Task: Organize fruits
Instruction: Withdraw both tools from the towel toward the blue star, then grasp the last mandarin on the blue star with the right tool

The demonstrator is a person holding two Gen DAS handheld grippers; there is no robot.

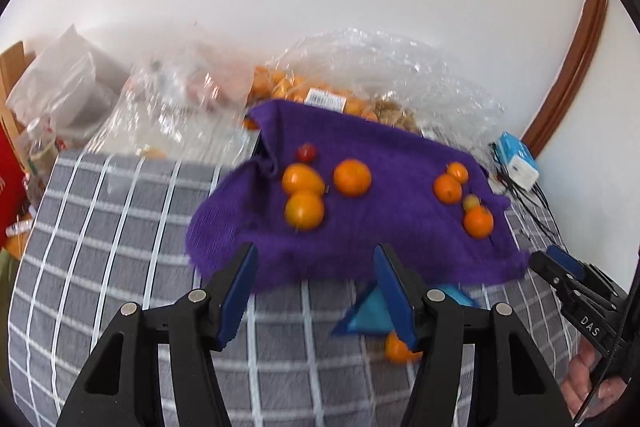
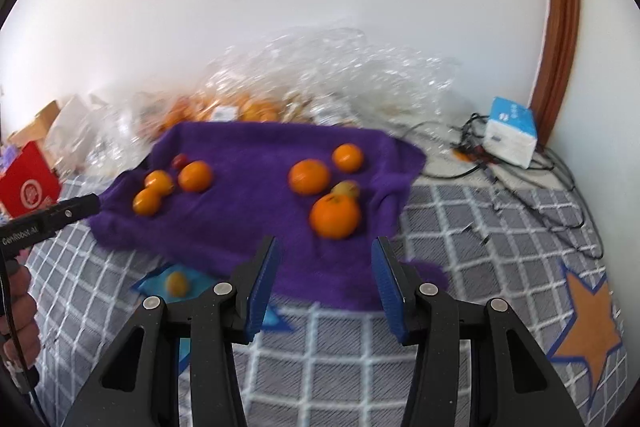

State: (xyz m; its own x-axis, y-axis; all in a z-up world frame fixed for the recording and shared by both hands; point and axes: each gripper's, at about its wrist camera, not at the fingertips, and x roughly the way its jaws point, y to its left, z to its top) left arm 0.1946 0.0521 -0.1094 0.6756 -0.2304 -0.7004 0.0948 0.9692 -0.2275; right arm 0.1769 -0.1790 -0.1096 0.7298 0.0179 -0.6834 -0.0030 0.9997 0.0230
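While both grippers hang over the checked blanket [image 1: 120,227], the fruit sits split into two clusters on the purple towel [image 1: 360,247].

Left gripper [image 1: 312,291] has its jaws parted with nothing between them, and just under its right finger one small orange fruit [image 1: 396,349] lies on a blue mat [image 1: 370,315] off the towel. Right gripper [image 2: 326,283] is parted too, narrower, its blue pads bare, hovering at the towel's near edge. On the towel, the left cluster [image 2: 172,183] is three orange fruits with a small red tomato [image 1: 307,152] behind them; the right cluster [image 2: 328,187] is three oranges around a small yellowish fruit [image 2: 347,189]. Behind the towel, clear plastic bags [image 2: 320,75] hold more oranges against the wall, and a blue-and-white box [image 2: 510,131] sits with black cables at the right.
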